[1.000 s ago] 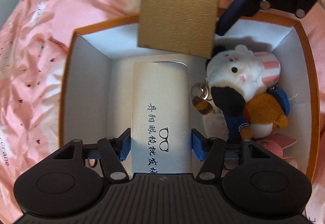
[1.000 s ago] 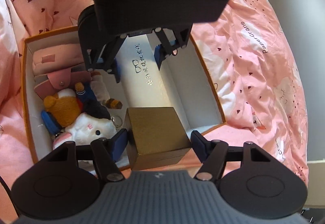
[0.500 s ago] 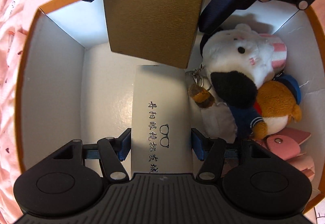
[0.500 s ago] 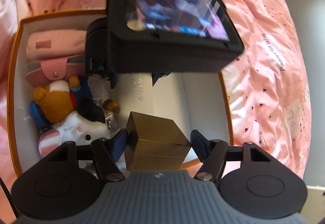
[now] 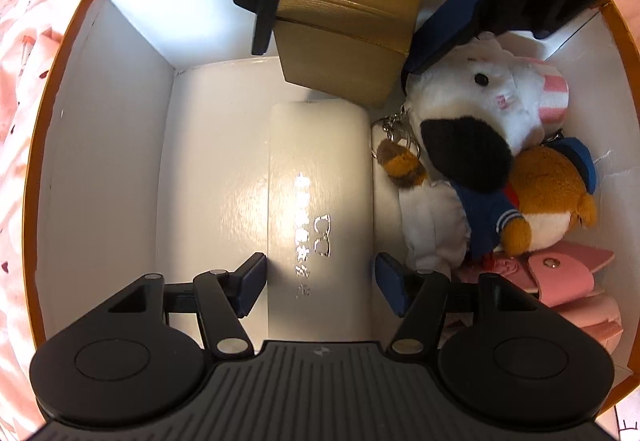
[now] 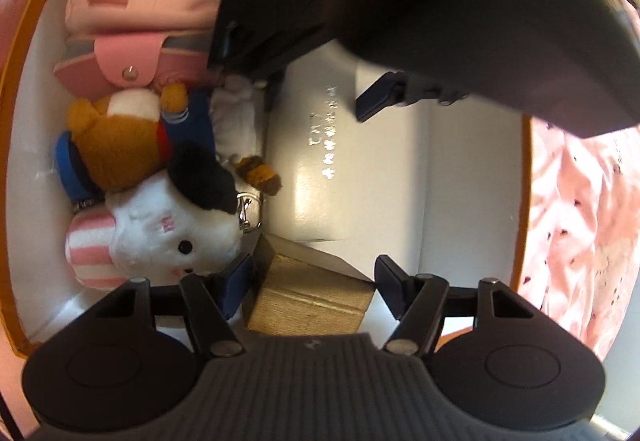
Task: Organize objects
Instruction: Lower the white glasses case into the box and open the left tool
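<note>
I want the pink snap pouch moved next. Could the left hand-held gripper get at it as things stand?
Probably not yet. The left hand-held gripper straddles the white glasses case, its jaws just opening. The pink snap pouch lies right beside it, top exposed, but the plush toys crowd its far edge.

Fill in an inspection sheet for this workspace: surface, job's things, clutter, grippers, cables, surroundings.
Surface: white-lined storage box, orange rim.
Job's things: white glasses case lying flat inside; gold box tilted at the case's end.
Clutter: plush toys and pink pouches along one side.
Grippers: left gripper straddles the case, jaws just been opening, pads clear; right gripper shut on the gold box.
Cables: nothing seen.
Surroundings: pink bedspread.
</note>
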`<state>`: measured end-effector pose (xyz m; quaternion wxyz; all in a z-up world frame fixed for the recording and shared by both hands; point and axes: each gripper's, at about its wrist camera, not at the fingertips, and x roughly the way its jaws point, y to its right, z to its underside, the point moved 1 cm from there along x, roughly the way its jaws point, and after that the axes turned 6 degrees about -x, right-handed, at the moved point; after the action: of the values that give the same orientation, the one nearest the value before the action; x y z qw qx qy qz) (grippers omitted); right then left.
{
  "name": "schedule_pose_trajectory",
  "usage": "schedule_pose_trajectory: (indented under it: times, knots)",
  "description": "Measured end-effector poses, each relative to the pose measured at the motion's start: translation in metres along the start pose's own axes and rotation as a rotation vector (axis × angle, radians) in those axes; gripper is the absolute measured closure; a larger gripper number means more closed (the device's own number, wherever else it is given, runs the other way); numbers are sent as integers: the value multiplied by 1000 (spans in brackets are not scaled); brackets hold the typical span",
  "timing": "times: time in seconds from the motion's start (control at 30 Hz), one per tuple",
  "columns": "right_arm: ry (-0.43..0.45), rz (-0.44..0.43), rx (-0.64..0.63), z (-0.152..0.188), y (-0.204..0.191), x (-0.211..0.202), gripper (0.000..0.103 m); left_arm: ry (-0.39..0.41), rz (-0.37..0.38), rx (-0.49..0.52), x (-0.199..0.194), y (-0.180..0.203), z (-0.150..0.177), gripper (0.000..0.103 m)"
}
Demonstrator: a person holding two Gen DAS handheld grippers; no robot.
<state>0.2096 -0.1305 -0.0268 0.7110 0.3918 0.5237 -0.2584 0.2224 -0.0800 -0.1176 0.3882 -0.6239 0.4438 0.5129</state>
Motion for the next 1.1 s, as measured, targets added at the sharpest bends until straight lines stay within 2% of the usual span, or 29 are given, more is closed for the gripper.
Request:
schedule_pose_trajectory:
  times: [0.1,0.53,0.7,0.97,1.1]
  knots:
    - [-26,8,-55,-2,-3,5,35,11,-4,-20,-1,-2,8,31]
    - [-38,-28,-23,0,10,11,36,88,-15,-162,-16,-15,38,33]
    - [-7,28,49,5,24,0,37,137,3,-223,-30,-25,51,35]
    - [-22,150,109,8,45,12,37,181,-39,-367,-37,-48,64,37]
    - [-27,149,129,10,52,26,37,184,-64,-424,-37,-61,71,37]
